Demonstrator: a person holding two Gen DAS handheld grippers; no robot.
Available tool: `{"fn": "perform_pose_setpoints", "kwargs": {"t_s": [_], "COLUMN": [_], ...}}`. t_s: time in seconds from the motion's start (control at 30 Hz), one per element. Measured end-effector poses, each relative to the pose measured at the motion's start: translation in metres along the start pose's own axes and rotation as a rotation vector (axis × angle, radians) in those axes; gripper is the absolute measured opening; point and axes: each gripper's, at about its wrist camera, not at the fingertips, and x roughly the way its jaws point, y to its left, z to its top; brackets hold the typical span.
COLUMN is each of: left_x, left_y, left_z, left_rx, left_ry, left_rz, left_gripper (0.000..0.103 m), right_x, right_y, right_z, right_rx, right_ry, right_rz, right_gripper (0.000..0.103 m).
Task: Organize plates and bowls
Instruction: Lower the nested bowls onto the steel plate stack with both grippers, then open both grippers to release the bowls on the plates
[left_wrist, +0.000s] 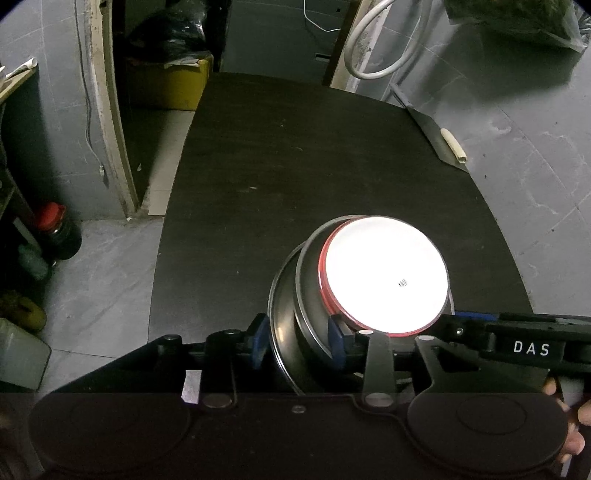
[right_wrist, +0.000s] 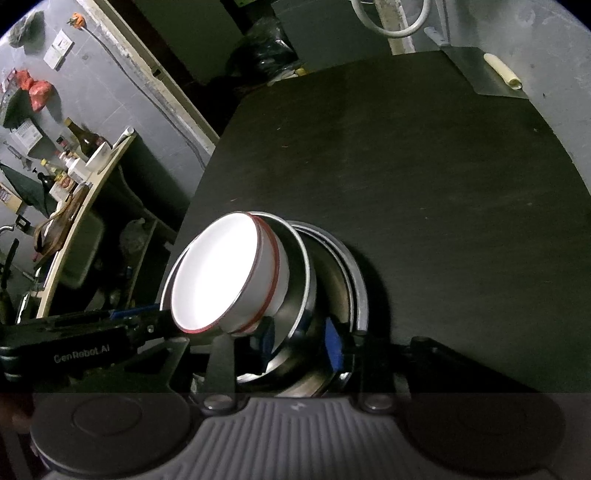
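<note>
A stack of dishes sits on the dark table (left_wrist: 295, 166): a white bowl with a red rim (left_wrist: 386, 278) nested in a steel bowl (left_wrist: 308, 269), on a steel plate (left_wrist: 282, 325). My left gripper (left_wrist: 299, 343) has its blue fingers (left_wrist: 260, 341) either side of the near edge of the steel dishes. In the right wrist view the white bowl (right_wrist: 221, 273) sits in the steel bowl (right_wrist: 301, 291) over the plates (right_wrist: 360, 295). My right gripper (right_wrist: 299, 341) has blue fingers (right_wrist: 334, 345) closed around the steel rims from the opposite side.
A flat metal sheet with a pale roll (left_wrist: 456, 146) lies at the table's far right corner. A yellow box (left_wrist: 170, 85) and black bag stand beyond the far edge. Bottles (left_wrist: 55, 232) stand on the floor to the left. A cluttered shelf (right_wrist: 74, 173) is at left.
</note>
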Motion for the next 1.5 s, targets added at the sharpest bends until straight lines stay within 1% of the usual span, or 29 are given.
{"fn": "perform_pose_setpoints", "kwargs": {"t_s": [0.2, 0.43, 0.9, 0.97, 1.1, 1.2, 1.5], "left_x": [-0.001, -0.002, -0.008, -0.009, -0.012, -0.012, -0.013], "left_y": [-0.001, -0.002, -0.001, -0.001, 0.001, 0.001, 0.0], "left_z": [-0.001, -0.002, -0.005, -0.005, -0.005, -0.006, -0.007], "left_rx": [0.002, 0.002, -0.01, -0.011, -0.009, -0.005, -0.006], "left_ry": [-0.005, -0.008, -0.024, -0.027, -0.034, -0.035, -0.039], "left_rz": [0.006, 0.012, 0.058, 0.066, 0.07, 0.073, 0.075], "left_gripper": [0.04, 0.041, 0.061, 0.064, 0.066, 0.066, 0.069], "right_x": [-0.004, -0.005, -0.009, -0.011, -0.014, -0.017, -0.018], "right_y": [-0.004, -0.006, -0.005, -0.005, -0.006, -0.01, -0.01], "right_z": [0.0, -0.001, 0.0, -0.001, -0.001, -0.002, -0.003], "right_rx": [0.009, 0.011, 0.005, 0.002, 0.012, 0.033, 0.031], "right_ry": [-0.011, -0.014, -0.017, -0.023, -0.036, -0.042, -0.05], "right_rz": [0.0, 0.003, 0.004, -0.001, -0.045, -0.032, -0.044], "right_gripper": [0.039, 0.04, 0.042, 0.044, 0.066, 0.068, 0.072]}}
